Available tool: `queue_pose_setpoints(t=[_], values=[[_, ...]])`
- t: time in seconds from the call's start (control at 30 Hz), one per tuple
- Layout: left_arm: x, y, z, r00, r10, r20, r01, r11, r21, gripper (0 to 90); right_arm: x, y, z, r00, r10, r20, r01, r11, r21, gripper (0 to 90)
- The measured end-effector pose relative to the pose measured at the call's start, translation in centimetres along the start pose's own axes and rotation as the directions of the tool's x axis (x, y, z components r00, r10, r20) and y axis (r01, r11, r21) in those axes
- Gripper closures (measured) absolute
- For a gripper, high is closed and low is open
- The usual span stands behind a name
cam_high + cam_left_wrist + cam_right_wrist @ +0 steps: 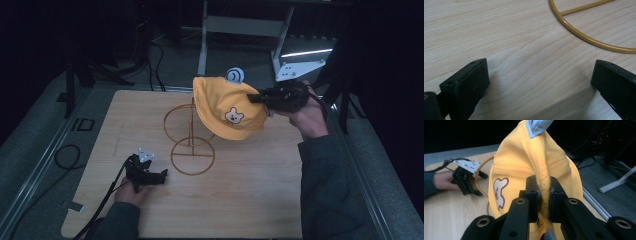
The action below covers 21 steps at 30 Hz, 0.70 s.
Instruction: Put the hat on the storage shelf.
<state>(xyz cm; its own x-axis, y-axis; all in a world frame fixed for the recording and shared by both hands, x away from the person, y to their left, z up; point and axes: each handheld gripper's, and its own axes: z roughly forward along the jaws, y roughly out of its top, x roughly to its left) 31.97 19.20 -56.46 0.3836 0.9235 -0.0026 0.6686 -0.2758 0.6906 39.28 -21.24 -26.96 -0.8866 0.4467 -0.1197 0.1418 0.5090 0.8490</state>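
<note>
Your right gripper (541, 195) is clamped on the brim of the yellow bear cap (227, 107) and holds it in the air above the far right part of the wooden table (250, 200). The gold wire stand (192, 145) is below and to the left of the cap, so its upright post (191, 122) lies toward your left side from the crown. It seems the cap hangs just beside the post top, but the high view is dim there. Your left gripper (539, 87) rests on the table with jaws spread and empty, near the stand's base ring (584, 37).
</note>
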Motion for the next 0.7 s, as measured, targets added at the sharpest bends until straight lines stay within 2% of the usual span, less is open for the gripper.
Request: queue_pose_setpoints(t=[0.7], values=[[0.0,0.0,0.0,1.0000,0.000,-0.002,0.000,1.0000,-0.001,1.9,0.9,1.5,2.0,0.9976,-0.014,-0.068,0.012,0.999,-0.039,81.2]])
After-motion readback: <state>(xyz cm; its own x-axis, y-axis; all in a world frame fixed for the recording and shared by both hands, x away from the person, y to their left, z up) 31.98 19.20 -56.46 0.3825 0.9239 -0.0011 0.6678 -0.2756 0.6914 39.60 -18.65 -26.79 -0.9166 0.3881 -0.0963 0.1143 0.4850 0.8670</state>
